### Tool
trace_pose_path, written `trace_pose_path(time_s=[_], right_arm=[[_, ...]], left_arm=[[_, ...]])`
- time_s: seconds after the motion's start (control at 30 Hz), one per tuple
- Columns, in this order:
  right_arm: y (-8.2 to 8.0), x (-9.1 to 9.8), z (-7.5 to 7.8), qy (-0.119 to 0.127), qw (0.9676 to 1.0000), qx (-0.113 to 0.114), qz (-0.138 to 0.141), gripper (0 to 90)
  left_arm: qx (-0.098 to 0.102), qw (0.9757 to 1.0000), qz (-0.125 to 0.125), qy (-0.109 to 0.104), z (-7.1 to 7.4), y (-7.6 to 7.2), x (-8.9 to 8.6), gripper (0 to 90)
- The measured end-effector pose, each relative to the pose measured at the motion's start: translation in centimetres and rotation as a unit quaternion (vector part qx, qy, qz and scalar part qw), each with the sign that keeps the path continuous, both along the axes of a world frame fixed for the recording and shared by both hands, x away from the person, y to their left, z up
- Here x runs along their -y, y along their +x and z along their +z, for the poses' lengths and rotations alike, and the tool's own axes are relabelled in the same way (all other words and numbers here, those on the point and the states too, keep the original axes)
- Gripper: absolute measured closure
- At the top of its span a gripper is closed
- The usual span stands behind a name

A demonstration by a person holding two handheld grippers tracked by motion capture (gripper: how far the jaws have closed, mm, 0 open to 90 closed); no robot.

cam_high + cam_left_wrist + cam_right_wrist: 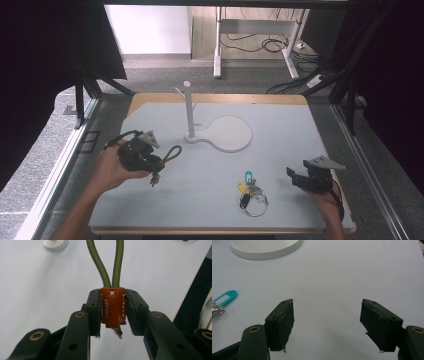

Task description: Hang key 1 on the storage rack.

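Note:
My left gripper [155, 165] is shut on a keychain's orange leather tab [112, 306], held above the table at the left. The tab's olive green cord loop [113, 262] sticks out past the jaws toward the white stand; the same cord loop [172, 152] curves to the right of the gripper. A small metal piece hangs under the tab. My right gripper [295, 176] rests at the table's right front, open, with nothing between its fingers [283, 322]. A bunch of keys with blue, yellow and black tags [250, 192] lies on the table left of it.
A white stand [189, 107] with a peg post rises from a round white base [227, 134] at the table's middle back. The blue tag [225, 296] lies at the left edge of the right gripper view. The table's wooden edge [215, 98] runs along the back.

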State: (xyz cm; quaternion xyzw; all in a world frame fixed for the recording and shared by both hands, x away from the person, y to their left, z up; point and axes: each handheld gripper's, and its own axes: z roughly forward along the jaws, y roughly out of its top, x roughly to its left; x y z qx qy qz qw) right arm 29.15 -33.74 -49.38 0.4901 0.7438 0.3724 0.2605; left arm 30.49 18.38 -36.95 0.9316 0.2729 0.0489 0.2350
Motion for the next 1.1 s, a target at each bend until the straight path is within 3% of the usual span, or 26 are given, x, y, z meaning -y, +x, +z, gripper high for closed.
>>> trace_pose_path(time_s=[0.2,0.5,0.67,0.77,1.1], right_arm=[[0.0,0.0,0.0,-0.001,1.0000,-0.001,0.000,27.4],[0.0,0.2,0.0,-0.001,1.0000,-0.001,-0.003,28.1],[0.0,0.2,0.1,0.001,1.0000,-0.001,-0.005,28.1],[0.0,0.2,0.1,0.001,1.0000,0.002,-0.006,28.1],[-0.1,0.2,0.2,0.002,0.9999,0.012,-0.011,29.2]], left_arm=[[-0.003,1.0000,0.005,-0.006,0.9,1.1,0.0,66.9],[0.023,0.9997,0.003,0.002,2.2,2.1,0.5,66.9],[0.022,0.9997,-0.001,0.008,2.8,2.9,0.7,66.8],[0.018,0.9998,0.000,-0.001,3.1,3.4,0.7,66.8],[0.032,0.9995,0.004,0.000,4.4,4.2,0.8,66.8]])
